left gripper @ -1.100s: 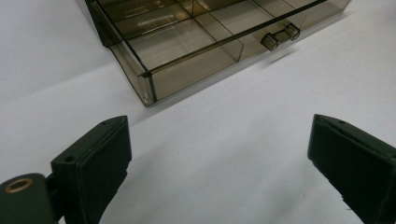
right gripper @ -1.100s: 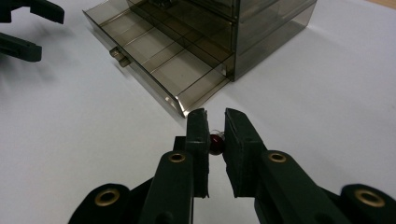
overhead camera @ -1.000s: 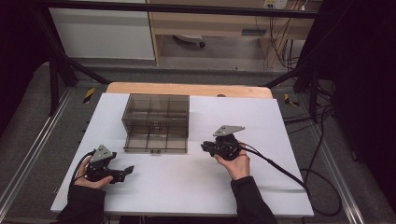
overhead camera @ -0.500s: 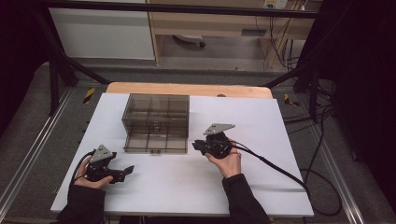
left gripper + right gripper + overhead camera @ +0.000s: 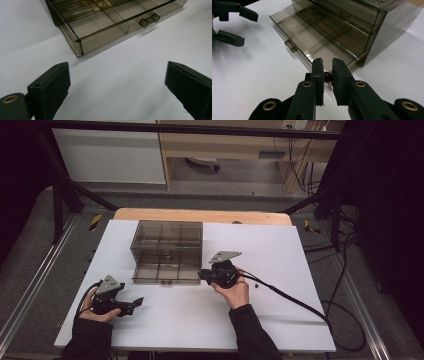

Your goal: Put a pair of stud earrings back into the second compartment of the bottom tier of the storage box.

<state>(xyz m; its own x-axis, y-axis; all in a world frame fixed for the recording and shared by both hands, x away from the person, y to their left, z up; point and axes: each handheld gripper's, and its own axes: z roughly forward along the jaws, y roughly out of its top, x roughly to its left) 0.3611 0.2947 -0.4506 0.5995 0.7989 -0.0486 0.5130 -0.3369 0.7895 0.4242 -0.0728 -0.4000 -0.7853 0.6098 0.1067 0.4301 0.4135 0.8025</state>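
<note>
Jaws of right gripper [image 5: 327, 75] closed on a small dark-red bead [image 5: 327, 76], held at the near right corner of the open drawer [image 5: 312, 42]; jaws of left gripper [image 5: 117, 87] wide apart, empty, over bare table [image 5: 130, 75].

Bead: judged light, hard, round and smooth, hence prone to roll or squirt out; best pinched across its middle, squarely between the pads.

Drawer: pulled out of a smoky clear box [image 5: 167, 247], divided into compartments, small knob [image 5: 290, 47] on its front.

Right gripper view: bead between the pads. High view: bead hidden by the hand [image 5: 232, 290], but both grippers placed, left [image 5: 132, 304] near the table's front left, right [image 5: 202, 275] at the drawer's right front corner.
</note>
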